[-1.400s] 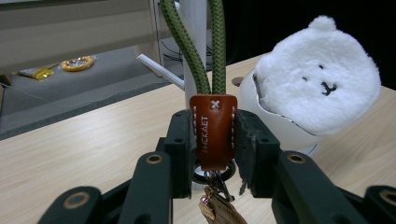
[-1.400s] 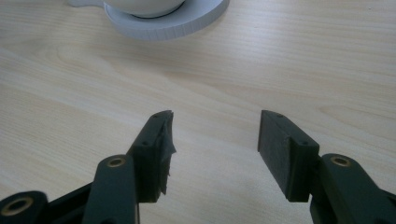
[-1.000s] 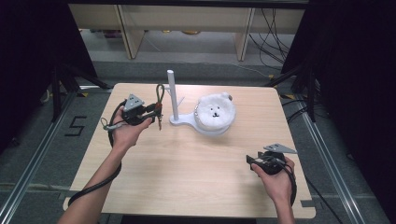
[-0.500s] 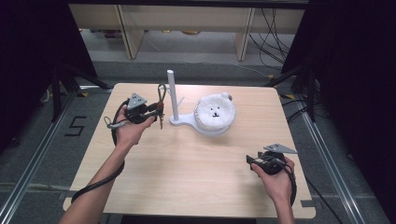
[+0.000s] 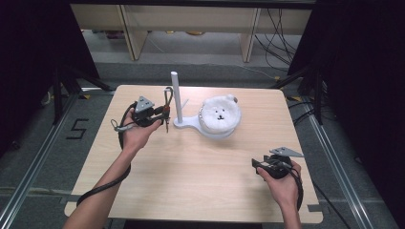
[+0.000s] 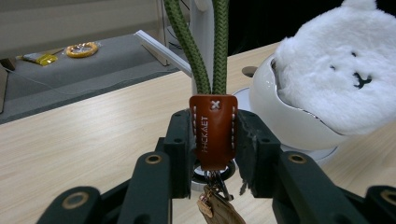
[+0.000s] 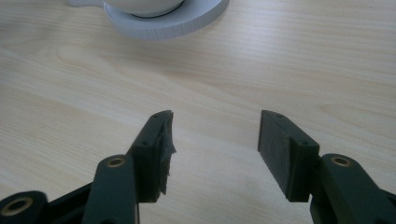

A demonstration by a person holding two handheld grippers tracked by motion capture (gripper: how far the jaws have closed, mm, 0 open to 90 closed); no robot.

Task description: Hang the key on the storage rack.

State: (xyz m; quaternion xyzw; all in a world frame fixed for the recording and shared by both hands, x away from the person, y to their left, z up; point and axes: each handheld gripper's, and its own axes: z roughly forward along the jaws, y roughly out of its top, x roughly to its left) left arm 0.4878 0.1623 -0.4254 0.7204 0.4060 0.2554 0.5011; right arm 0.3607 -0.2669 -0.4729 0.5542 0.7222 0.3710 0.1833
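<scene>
The person's left tool (image 6: 212, 140) is pinching the brown leather tab (image 6: 213, 133) of a keychain, jaws clamped on both of its sides, and holding it up just beside the white post (image 5: 175, 95) of the stand at the far middle of the desk (image 5: 191, 176). The green cord loop (image 6: 201, 51) is rising above the tab toward the post's small side peg, while the keys (image 6: 219, 207) are dangling below the jaws. The risk, I think, is in the loop: it is narrow and floppy, so it may be catching on the peg's tip or sliding past it. The grip is only on smooth leather, and the keys' swing could be tugging it loose. The right tool (image 7: 212, 149) is resting near the desk's front edge, jaws spread apart with nothing between them, well away from the fluffy white bear (image 5: 219, 113) in its bowl, so it is too far off to steady anything.
</scene>
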